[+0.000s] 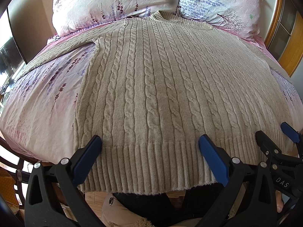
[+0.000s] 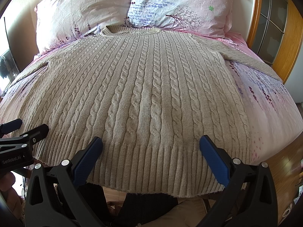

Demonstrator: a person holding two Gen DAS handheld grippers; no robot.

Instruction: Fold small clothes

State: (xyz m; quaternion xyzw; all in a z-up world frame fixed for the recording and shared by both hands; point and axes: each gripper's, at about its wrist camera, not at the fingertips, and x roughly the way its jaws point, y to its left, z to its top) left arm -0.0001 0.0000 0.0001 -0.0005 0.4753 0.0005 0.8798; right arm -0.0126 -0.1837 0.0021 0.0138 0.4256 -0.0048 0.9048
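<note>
Left gripper (image 1: 149, 141): my jaws are spread wide, nothing between them. Blue pads (image 1: 86, 158) sit over the ribbed hem (image 1: 147, 166) of the sweater (image 1: 151, 87), one at 8 o'clock, the other at 4 o'clock in the left wrist view. Can't tell if the pads press the knit or hang just above it.

Sweater: beige cable-knit, laid flat face-up on the floral bedsheet (image 1: 37, 98), collar (image 1: 166, 15) at 12 o'clock touching the two pillows (image 1: 106, 1). Hem hangs over the near bed edge at 6 o'clock. One sleeve (image 1: 56, 51) runs out toward 10 o'clock in the left view, the other sleeve (image 2: 251, 60) toward 2 o'clock in the right view.

Right gripper (image 2: 150, 142): jaws equally wide apart, empty, pads (image 2: 214, 160) over the same hem, further along it. Contact also unclear. It shows at 3-4 o'clock in the left view; my left gripper shows at 9 o'clock in the right view.

Wooden cabinet (image 2: 274, 28) at 2 o'clock beside the bed.
</note>
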